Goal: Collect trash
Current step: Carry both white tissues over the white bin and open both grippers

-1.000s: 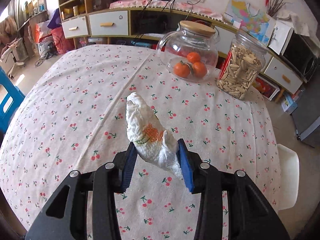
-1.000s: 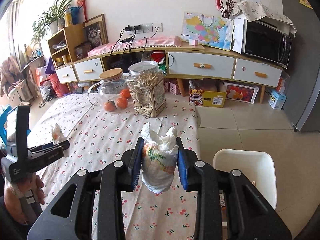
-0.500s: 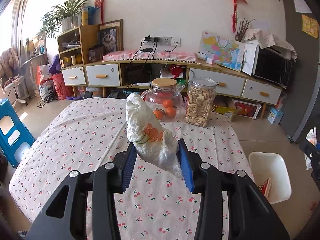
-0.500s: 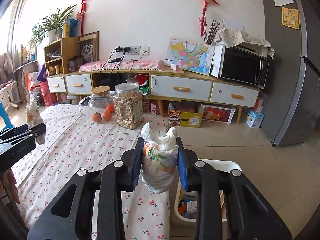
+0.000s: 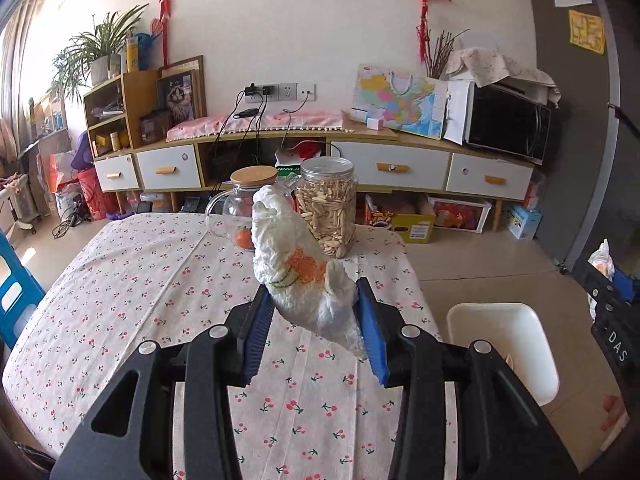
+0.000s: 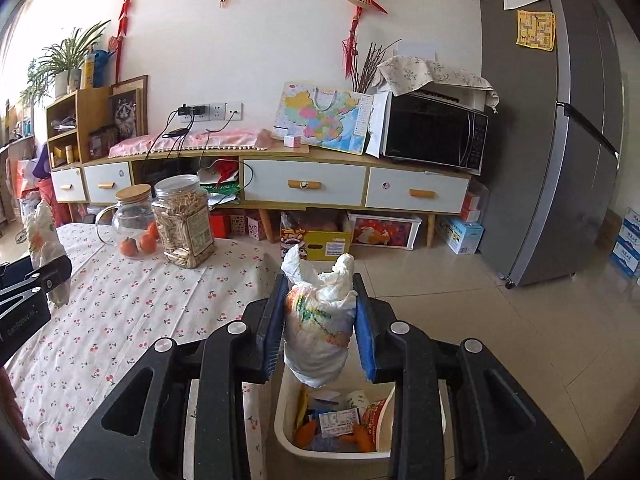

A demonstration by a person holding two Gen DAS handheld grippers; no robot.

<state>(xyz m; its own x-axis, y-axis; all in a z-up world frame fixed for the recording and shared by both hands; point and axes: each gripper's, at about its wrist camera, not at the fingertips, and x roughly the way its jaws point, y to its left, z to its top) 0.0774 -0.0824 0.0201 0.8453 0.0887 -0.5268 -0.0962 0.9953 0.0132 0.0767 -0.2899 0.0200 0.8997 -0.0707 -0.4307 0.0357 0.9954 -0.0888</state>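
1. Your left tongs (image 5: 316, 320) are clamped on a crumpled white tissue wad with an orange print (image 5: 298, 268); both blue pads press its lower part, and its upper end stands tilted up and to the left above the fingers.
2. In the left wrist view that wad hangs over the counter (image 5: 160, 280), which carries a white cloth printed with cherries, near its right edge.
3. Your right tongs (image 6: 320, 320) are clamped on a second crumpled white wad with orange and green print (image 6: 318, 332); the pads grip it at both sides and two twisted ends stick up above them.
4. In the right wrist view the second wad hangs directly above the white waste bin (image 6: 288, 440), which stands on the floor just beside the counter's right edge. The bin holds mixed scraps: paper, a printed label and orange pieces.
5. From the left wrist view the bin (image 5: 500, 320) lies to the right of the left tongs, and the right tongs appear at the frame's right edge.
6. At the counter's far end stand a glass jug with a wooden lid (image 6: 134, 224), holding small oranges, and just beside it a clear jar of pale sticks (image 6: 184, 220).
7. Nothing else lies loose on the visible cloth.
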